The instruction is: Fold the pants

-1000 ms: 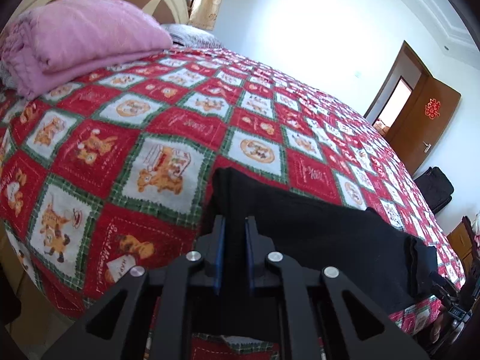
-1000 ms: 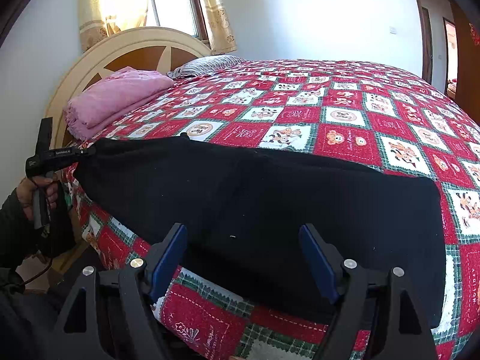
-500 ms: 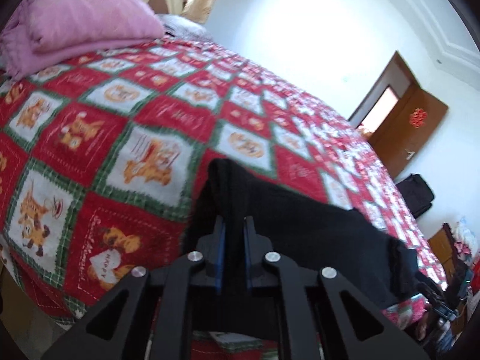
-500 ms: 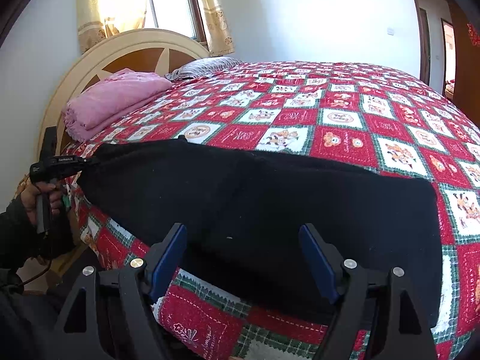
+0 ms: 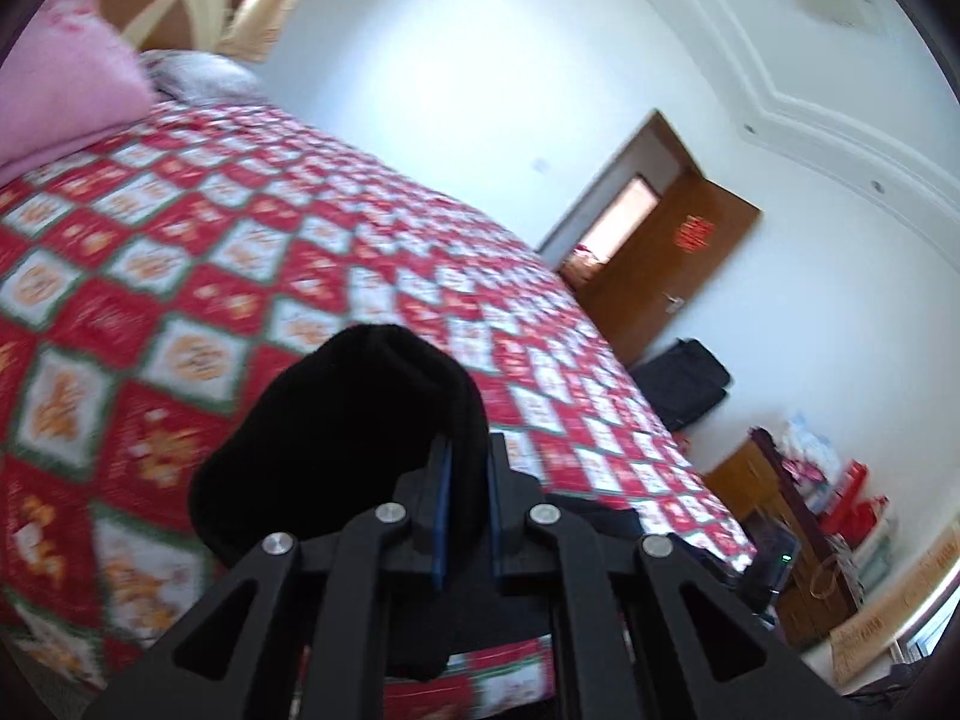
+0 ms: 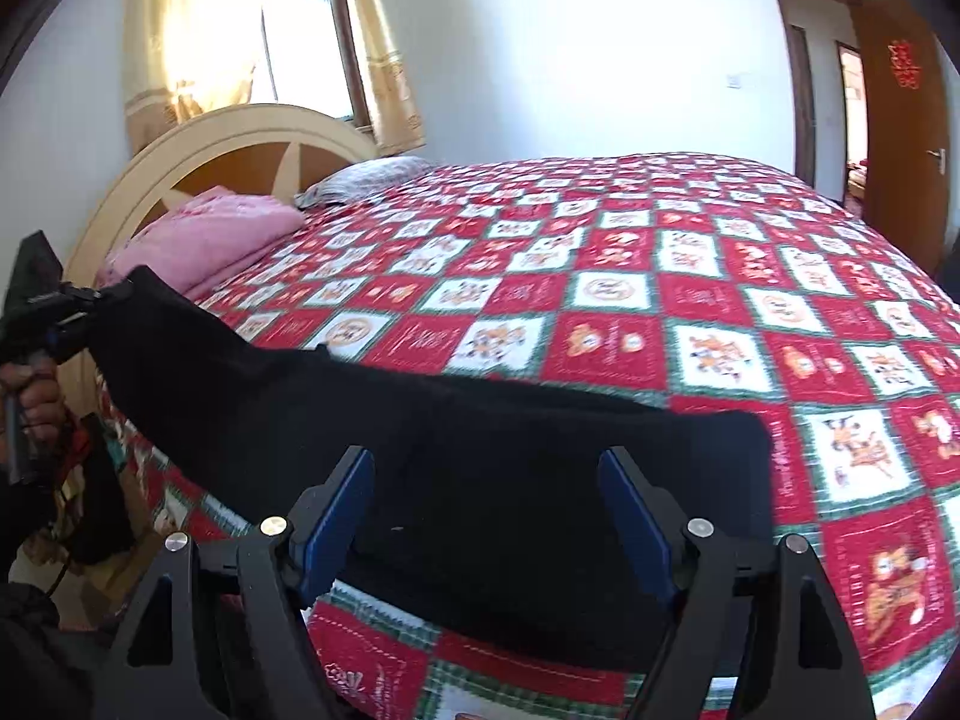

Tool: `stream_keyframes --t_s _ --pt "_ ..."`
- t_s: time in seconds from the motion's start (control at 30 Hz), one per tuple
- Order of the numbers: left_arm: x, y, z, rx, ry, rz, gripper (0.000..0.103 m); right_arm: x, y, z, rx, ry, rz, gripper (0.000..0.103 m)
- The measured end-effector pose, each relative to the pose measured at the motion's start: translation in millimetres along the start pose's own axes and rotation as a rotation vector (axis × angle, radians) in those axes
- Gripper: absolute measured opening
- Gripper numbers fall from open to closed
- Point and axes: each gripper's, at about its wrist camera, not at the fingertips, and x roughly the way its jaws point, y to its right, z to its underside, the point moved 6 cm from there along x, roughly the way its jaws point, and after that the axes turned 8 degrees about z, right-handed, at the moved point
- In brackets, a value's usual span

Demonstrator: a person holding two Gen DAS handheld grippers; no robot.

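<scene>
The black pants (image 6: 480,468) lie along the near edge of the bed on the red patterned quilt (image 6: 660,312). My left gripper (image 5: 465,474) is shut on one end of the pants (image 5: 360,414) and holds it lifted above the quilt; the cloth bulges up over the fingers. In the right wrist view the left gripper (image 6: 66,312) shows at the far left with the raised end. My right gripper (image 6: 486,504) is open and empty, just above the other part of the pants near the bed's edge.
A folded pink blanket (image 6: 204,234) and a grey pillow (image 6: 366,177) lie by the headboard (image 6: 240,144). A brown door (image 5: 666,264) stands open. A black bag (image 5: 684,384) and a wooden cabinet (image 5: 774,516) stand beyond the bed's foot.
My left gripper has lifted its end of the pants up off the quilt and tilted upward. The right gripper has stayed open in place.
</scene>
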Motion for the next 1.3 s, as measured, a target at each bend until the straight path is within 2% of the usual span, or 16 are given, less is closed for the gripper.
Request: stream_keyframes --t_s 0.23,0.43,0.67,0.83,0.93,1.07,1.17,1.3 --pt "63 84 -5 0.120 -0.082 0.111 0.010 -20 43 -11 0.063 0.038 0.048 0.078" --pt "122 134 17 0.194 -0.204 0.177 0.010 -27 92 -2 0.154 0.036 0.120 0.078" --pt "200 159 68 0.215 -0.376 0.184 0.010 -25 156 19 0.376 0.016 0.198 0.078" --pt "254 159 117 0.282 -0.495 0.093 0.010 -17 174 33 0.452 -0.019 0.213 0.079" --pt "268 161 138 0.284 -0.544 0.075 0.010 -11 170 38 0.446 -0.034 0.206 0.079" --pt "279 170 155 0.321 -0.561 0.056 0.012 -6 165 42 0.429 -0.046 0.192 0.079" --pt "277 187 154 0.324 -0.555 0.119 0.012 -4 166 42 0.429 -0.042 0.185 0.079" --pt "258 216 150 0.402 -0.518 0.195 0.015 -7 167 42 0.444 -0.029 0.174 0.079"
